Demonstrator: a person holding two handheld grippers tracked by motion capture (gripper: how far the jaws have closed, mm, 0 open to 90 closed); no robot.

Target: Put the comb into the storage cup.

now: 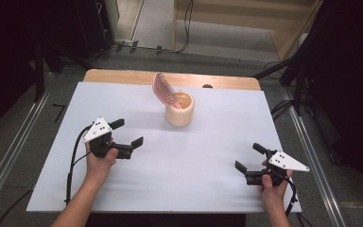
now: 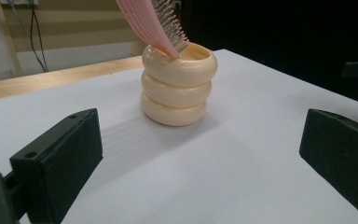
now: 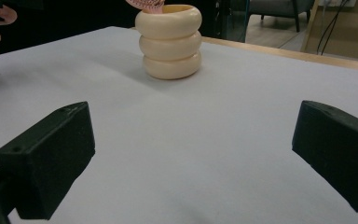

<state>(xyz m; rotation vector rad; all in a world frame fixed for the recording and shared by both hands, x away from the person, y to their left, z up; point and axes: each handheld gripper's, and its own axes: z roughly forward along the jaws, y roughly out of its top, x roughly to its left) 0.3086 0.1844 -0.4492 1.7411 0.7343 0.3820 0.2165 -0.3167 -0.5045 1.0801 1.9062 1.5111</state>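
We hold the left gripper (image 1: 125, 132) at centre left of the high view and the right gripper (image 1: 250, 157) at lower right, each with fingers spread apart and empty. The cream ringed holder (image 1: 179, 109) stands upright on the white counter (image 1: 194, 161) at upper centre, well apart from both, with a pink hairbrush (image 1: 163, 88) leaning out of it.
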